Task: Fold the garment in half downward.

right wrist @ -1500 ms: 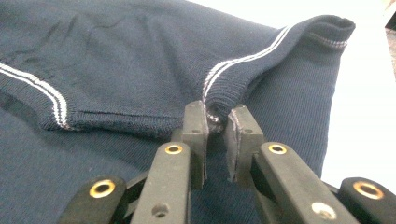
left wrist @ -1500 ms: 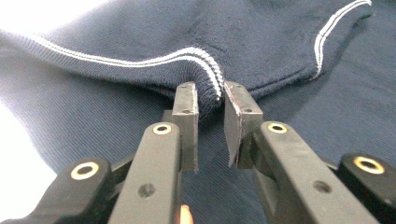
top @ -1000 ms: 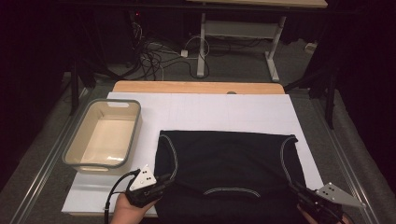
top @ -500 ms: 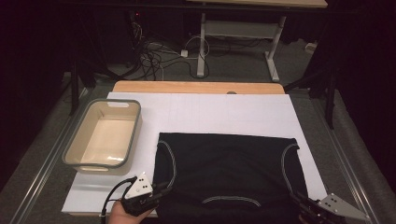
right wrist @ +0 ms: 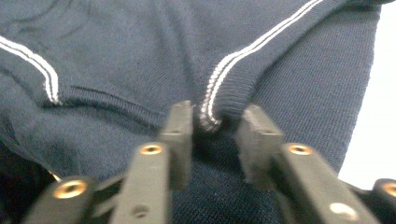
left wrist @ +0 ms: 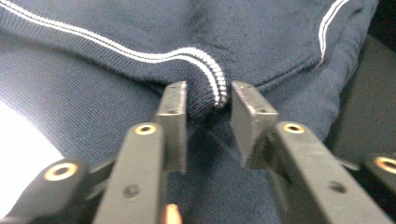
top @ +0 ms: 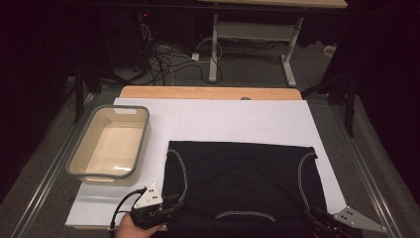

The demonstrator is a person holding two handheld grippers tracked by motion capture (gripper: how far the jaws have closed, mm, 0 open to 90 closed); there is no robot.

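**Both grippers at the near hem of the dark garment**

A dark navy knit garment with white double-stripe trim lay spread flat on the white sheet covering the table, toward the near right part of it. Its far edge ran roughly straight across the sheet; its near edge reached the table's front edge. Curved white-striped seams showed at its left and right sides.

The left gripper sat at the garment's near left corner, held in a hand coming up from the bottom edge, with its grey three-cornered plate on top and a black cable looping off to the left. In the left gripper view, the left gripper had its jaws apart, with a bunched fold of the ribbed, white-striped hem standing between them. The left pad touched or nearly touched the fold; a gap showed on the other side. Not clamped.

The right gripper sat at the garment's near right corner, partly cut off by the frame. In the right gripper view, the right gripper likewise had its jaws parted around a raised fold of striped hem, the cloth sitting between the pads without being squeezed.

A shallow beige plastic tub with a grey rim stood on the left of the sheet, just beside the garment's far left corner and not touching it.
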